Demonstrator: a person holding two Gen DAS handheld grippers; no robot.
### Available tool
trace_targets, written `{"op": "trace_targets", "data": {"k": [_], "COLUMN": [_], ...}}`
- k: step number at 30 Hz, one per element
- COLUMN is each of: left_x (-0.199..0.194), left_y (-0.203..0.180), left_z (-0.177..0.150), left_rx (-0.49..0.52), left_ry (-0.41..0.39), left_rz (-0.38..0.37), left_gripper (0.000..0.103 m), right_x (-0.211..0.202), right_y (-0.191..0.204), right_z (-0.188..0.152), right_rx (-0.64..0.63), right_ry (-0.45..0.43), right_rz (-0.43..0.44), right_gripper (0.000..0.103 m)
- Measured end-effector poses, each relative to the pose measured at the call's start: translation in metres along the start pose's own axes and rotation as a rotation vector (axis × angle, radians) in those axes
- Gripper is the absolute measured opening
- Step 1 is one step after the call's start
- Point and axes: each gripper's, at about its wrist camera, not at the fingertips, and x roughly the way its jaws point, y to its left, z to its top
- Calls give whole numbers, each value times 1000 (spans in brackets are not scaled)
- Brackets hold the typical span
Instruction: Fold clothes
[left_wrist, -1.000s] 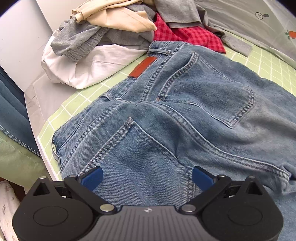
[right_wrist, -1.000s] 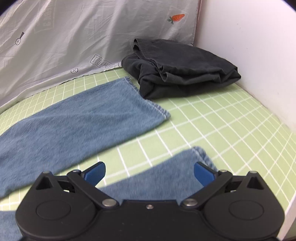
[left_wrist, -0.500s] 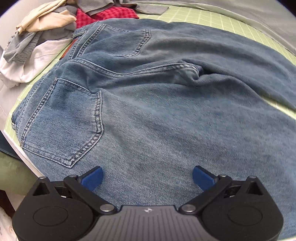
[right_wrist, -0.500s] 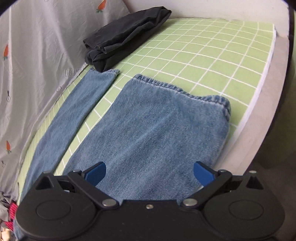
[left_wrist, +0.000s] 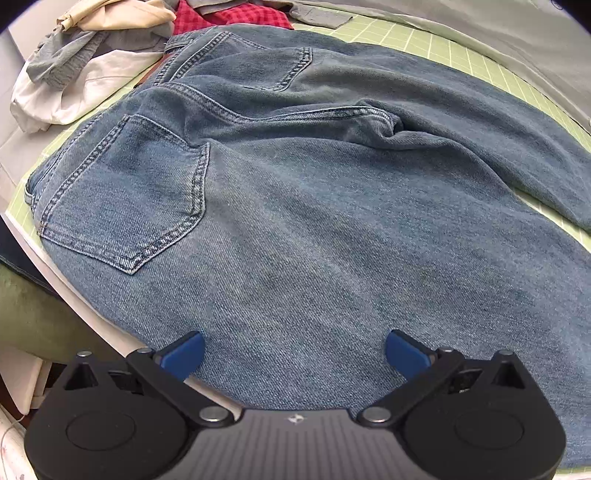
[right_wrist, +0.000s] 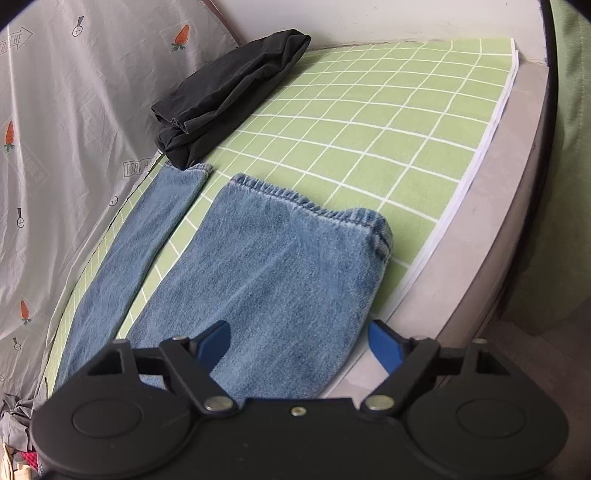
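The left gripper (left_wrist: 293, 352) has its blue pads spread wide apart, hovering over the thigh of the near leg of the jeans (left_wrist: 314, 229) and holding nothing. The right gripper (right_wrist: 299, 341) is likewise spread, its pads on either side of the near leg's lower part with no cloth pinched between them.

The green checked mat (right_wrist: 388, 122) covers the surface and carries everything; a grey sheet (right_wrist: 74, 110) printed with carrots lies along its far edge. The jeans lie spread flat, back side up, with the seat toward the mat's left end and both legs running toward the right end. The near leg (right_wrist: 280, 280) lies along the mat's front edge, its hem stopping well short of the right end. The far leg (right_wrist: 147, 229) lies beside it with a strip of mat showing between them, its hem touching a folded black garment (right_wrist: 229, 92) that rests at the far edge near the right corner. A heap of unfolded clothes (left_wrist: 92, 62), white, grey, beige and red checked, sits at the left end, just beyond the waistband. The nearer back pocket (left_wrist: 125, 195) lies close to the mat's front edge.
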Motion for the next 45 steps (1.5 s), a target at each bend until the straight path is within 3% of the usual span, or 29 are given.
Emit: {"op": "trace_targets", "data": {"k": [6, 12, 19, 23, 26, 28, 33, 38, 41, 43, 45], "left_x": [0, -2, -3, -6, -7, -11, -25, -30, -28, -24, -20], "left_y": [0, 1, 3, 3, 9, 19, 74, 135, 158, 168, 175], "left_z": [-5, -5, -2, -2, -2, -1, 5, 16, 21, 28, 34], "left_rx": [-11, -18, -18, -2, -3, -22, -196, -374, -430, -440, -451], "left_ry": [-2, 0, 7, 0, -20, -38, -116, -140, -147, -153, -156], "left_rz": [2, 1, -1, -10, -22, -35, 23, 122, 127, 127, 128], "left_gripper": [103, 103, 103, 103, 102, 95, 91, 90, 91, 91, 91], "right_x": [7, 11, 16, 22, 27, 30, 40, 51, 57, 62, 66], "right_y": [6, 6, 17, 31, 40, 45, 60, 73, 75, 77, 81], "right_z": [6, 12, 12, 9, 7, 5, -1, -6, -5, -3, -3], "right_rx": [-60, -70, -121, -177, -226, -248, -282, -320, -301, -287, -296], "right_ry": [-14, -24, -26, -27, -35, -44, -58, -53, -39, -23, -17], "right_rz": [-36, -94, -146, -190, -230, -254, -302, -354, -347, -328, -356], "right_gripper": [70, 41, 41, 49, 49, 50, 66, 80, 90, 103, 103]}}
